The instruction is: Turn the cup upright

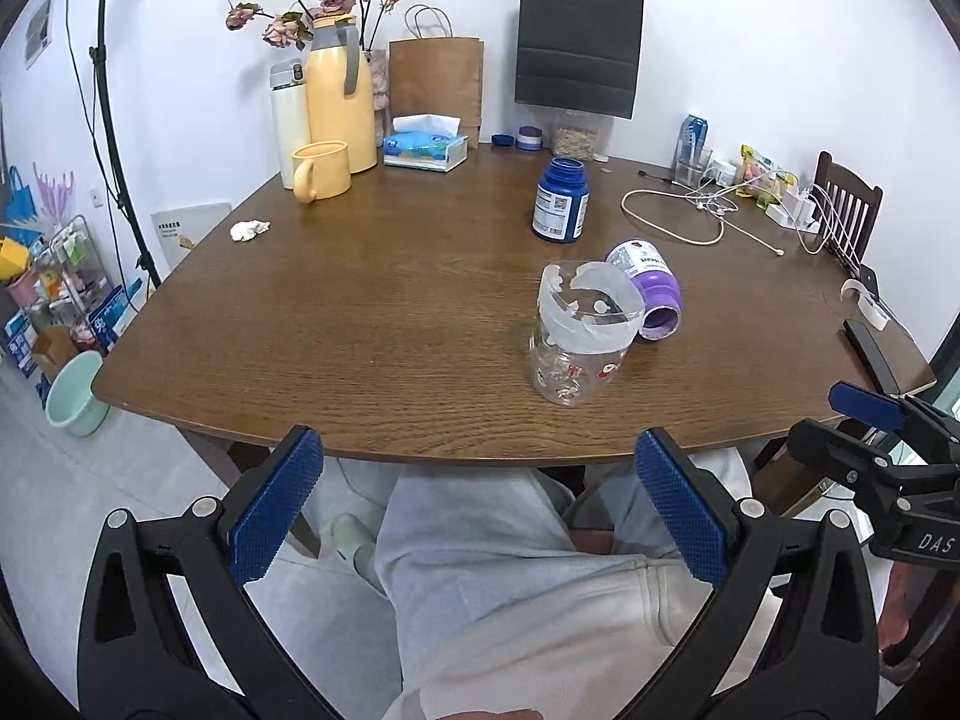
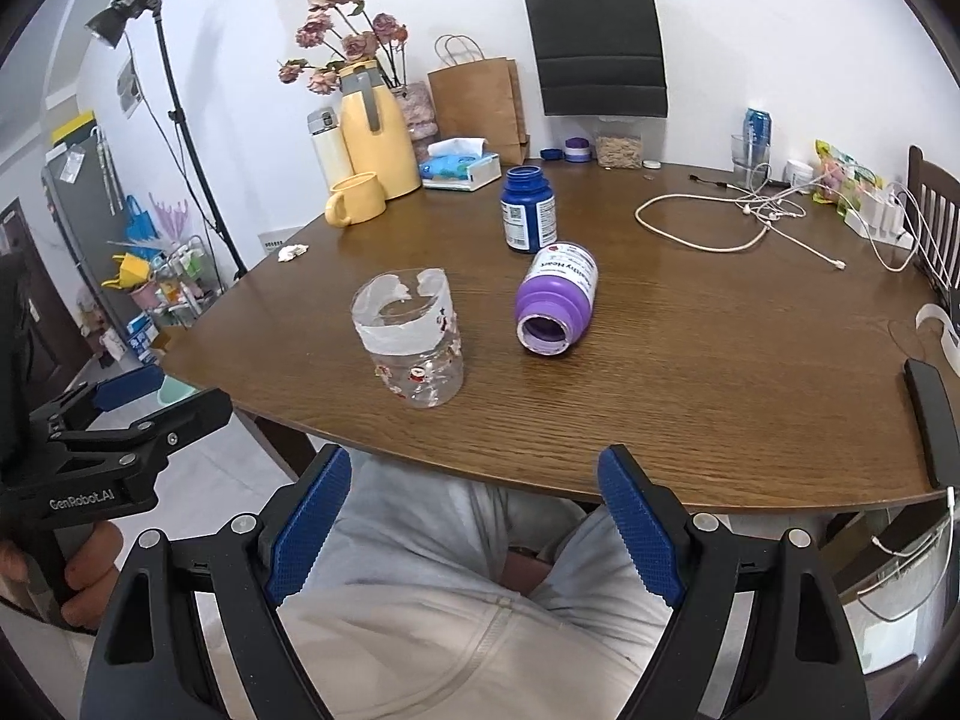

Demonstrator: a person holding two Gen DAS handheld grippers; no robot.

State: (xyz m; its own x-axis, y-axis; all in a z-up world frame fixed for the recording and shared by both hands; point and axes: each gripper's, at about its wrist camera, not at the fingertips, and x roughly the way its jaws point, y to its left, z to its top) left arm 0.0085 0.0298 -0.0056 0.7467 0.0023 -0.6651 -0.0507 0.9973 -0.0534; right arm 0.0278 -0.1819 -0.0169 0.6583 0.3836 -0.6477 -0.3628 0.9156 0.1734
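A clear plastic cup (image 1: 577, 341) with small red prints and a white band at its rim stands upright near the table's front edge, mouth up; it also shows in the right wrist view (image 2: 414, 339). My left gripper (image 1: 477, 468) is open and empty, held off the table's front edge, short of the cup. My right gripper (image 2: 474, 486) is open and empty, also off the front edge, below and right of the cup. Each gripper shows at the edge of the other's view.
A purple bottle (image 2: 558, 300) lies on its side right of the cup. A blue bottle (image 2: 528, 210) stands behind it. A yellow mug (image 1: 323, 171), yellow jug, tissue box, paper bags and white cables (image 2: 720, 222) sit farther back. My lap is under the grippers.
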